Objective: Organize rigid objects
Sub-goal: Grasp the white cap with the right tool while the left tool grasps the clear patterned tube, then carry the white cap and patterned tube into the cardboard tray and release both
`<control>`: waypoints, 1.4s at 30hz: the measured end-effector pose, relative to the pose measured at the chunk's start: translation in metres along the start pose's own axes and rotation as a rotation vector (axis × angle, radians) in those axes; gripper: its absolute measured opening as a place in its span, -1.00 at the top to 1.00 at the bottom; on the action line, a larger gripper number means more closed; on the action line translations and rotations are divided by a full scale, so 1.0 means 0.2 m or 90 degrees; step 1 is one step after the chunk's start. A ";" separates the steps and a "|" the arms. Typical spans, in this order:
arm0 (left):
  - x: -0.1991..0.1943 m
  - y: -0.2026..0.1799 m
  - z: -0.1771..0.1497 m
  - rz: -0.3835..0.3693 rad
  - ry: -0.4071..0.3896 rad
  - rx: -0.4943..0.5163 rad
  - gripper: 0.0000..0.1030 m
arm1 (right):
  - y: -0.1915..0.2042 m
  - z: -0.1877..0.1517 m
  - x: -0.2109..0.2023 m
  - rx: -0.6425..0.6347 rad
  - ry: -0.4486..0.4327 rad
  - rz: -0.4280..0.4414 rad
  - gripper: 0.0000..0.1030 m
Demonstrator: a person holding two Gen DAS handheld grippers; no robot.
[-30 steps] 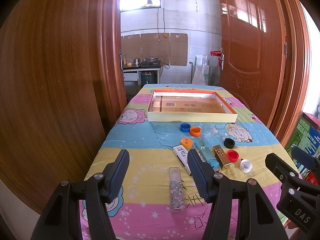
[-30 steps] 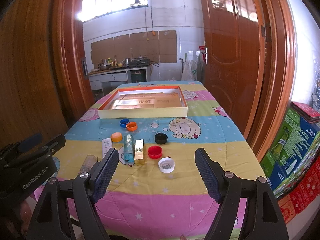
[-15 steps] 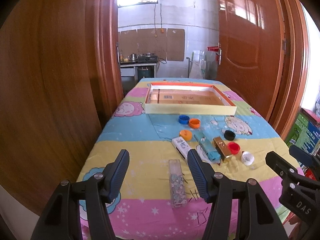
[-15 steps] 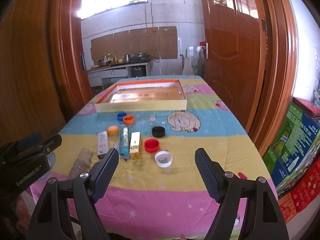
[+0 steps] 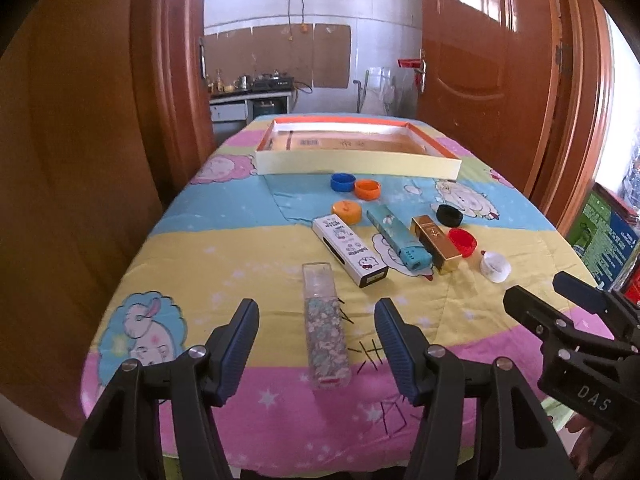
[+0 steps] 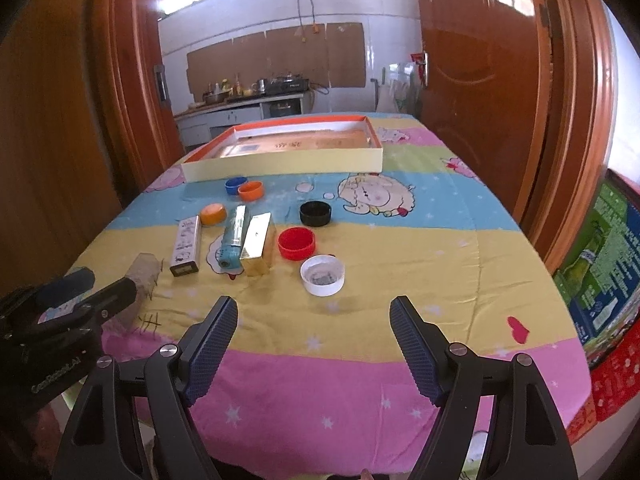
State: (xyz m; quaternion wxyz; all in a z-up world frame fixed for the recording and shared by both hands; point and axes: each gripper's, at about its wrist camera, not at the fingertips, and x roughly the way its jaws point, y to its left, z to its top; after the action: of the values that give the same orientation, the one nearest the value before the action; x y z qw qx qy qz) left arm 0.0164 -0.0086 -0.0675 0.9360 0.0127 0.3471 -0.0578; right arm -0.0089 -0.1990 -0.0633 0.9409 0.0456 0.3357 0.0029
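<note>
My left gripper (image 5: 316, 316) is open and empty, just short of a clear floral box (image 5: 325, 328) lying between its fingers' line. Beyond lie a white box (image 5: 349, 250), a teal box (image 5: 398, 238), a gold box (image 5: 436, 244) and bottle caps: blue (image 5: 343, 182), orange (image 5: 367, 189), orange (image 5: 346, 211), black (image 5: 449, 215), red (image 5: 462, 242), white (image 5: 495, 266). My right gripper (image 6: 314, 316) is open and empty, near the white cap (image 6: 322, 274) and red cap (image 6: 296, 243). A shallow open tray box (image 5: 356, 162) stands farther back; it also shows in the right wrist view (image 6: 280, 164).
The table wears a colourful cartoon cloth (image 6: 400, 240). Wooden doors (image 5: 480, 60) flank both sides. Printed cartons (image 6: 600, 248) stand at the right of the table. A kitchen counter (image 5: 248, 96) is behind. The other gripper shows at each view's edge (image 5: 576, 344).
Both grippers have moved forward and tilted down over the table, so the objects appear closer. Both stay open. Nothing on the table has moved.
</note>
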 end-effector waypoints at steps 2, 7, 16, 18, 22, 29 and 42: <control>0.05 0.01 0.01 -0.001 0.018 -0.001 0.15 | -0.01 0.01 0.04 -0.001 0.008 0.002 -0.55; 0.11 0.04 0.00 -0.016 0.031 -0.015 0.41 | -0.01 0.04 0.14 -0.011 0.024 0.006 -0.54; 0.12 0.07 -0.01 -0.041 0.016 -0.008 0.60 | -0.02 0.10 0.30 -0.019 0.046 -0.015 0.37; 0.12 0.07 -0.01 -0.043 0.014 -0.008 0.60 | -0.01 0.10 0.30 -0.021 0.042 -0.011 0.42; 0.12 0.08 -0.01 -0.048 0.011 -0.014 0.61 | -0.03 0.10 0.29 -0.018 0.040 0.007 0.42; 0.13 0.13 0.02 -0.077 0.022 -0.038 0.61 | -0.05 0.10 0.26 -0.014 0.040 0.032 0.42; 0.06 0.13 0.35 -0.065 -0.032 0.015 0.61 | -0.03 0.33 0.14 -0.085 -0.001 0.070 0.42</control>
State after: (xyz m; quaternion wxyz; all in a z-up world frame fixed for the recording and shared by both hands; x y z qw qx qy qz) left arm 0.0734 0.0107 -0.0215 0.9400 0.0045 0.3230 -0.1096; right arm 0.0546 -0.2100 -0.0299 0.9405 0.0008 0.3308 0.0771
